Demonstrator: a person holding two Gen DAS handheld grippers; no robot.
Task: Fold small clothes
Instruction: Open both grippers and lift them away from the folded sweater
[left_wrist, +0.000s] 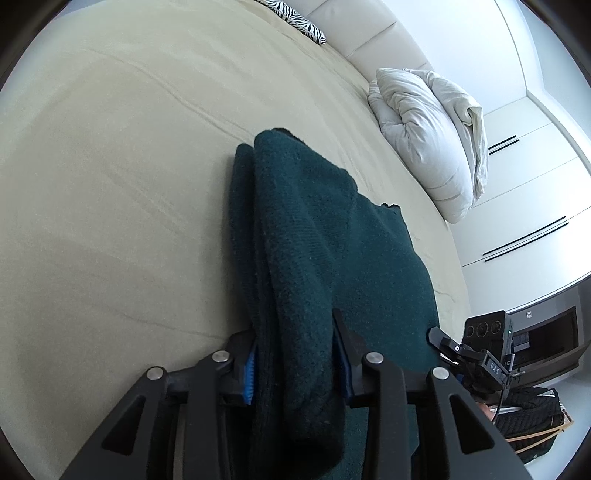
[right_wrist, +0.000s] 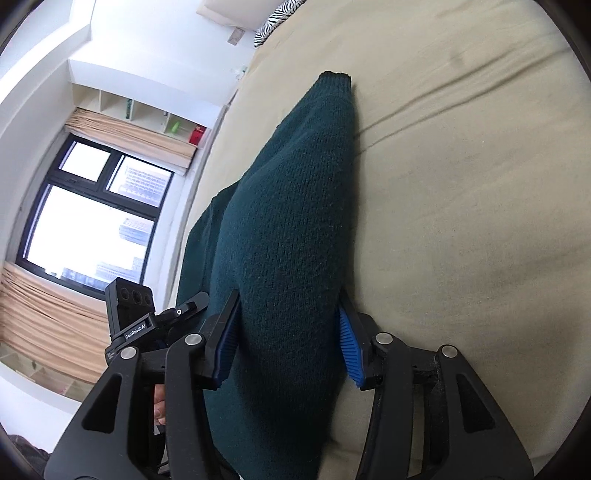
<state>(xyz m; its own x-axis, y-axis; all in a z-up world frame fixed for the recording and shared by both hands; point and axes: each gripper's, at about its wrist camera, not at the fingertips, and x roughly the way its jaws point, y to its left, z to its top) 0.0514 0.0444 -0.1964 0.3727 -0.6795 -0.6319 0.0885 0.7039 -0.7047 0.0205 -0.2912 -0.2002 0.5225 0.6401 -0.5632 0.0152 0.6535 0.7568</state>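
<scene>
Both tongs, left tongs (left_wrist: 295, 360) and right tongs (right_wrist: 290, 332), clamp the dark green sweater (left_wrist: 314, 236), its length running away across the bed (left_wrist: 110, 166).

Both views are bright with soft daylight. In the right wrist view the window (right_wrist: 92, 218) is blown out to near white, only faint building outlines showing through, and the wall beside it glares pale. The bed (left_wrist: 110, 184) is evenly lit, its creases marked by thin soft shadows. The dark green sweater (right_wrist: 291, 221) reads very dark, yet its knit stays sharp up close; a narrow shadow lies along its edge on the sheet. Fisheye distortion bends the cupboard (left_wrist: 535, 177) lines and the bed's edge into curves, and black vignetting cuts every corner. The far pillow (left_wrist: 424, 136) looks slightly soft.
</scene>
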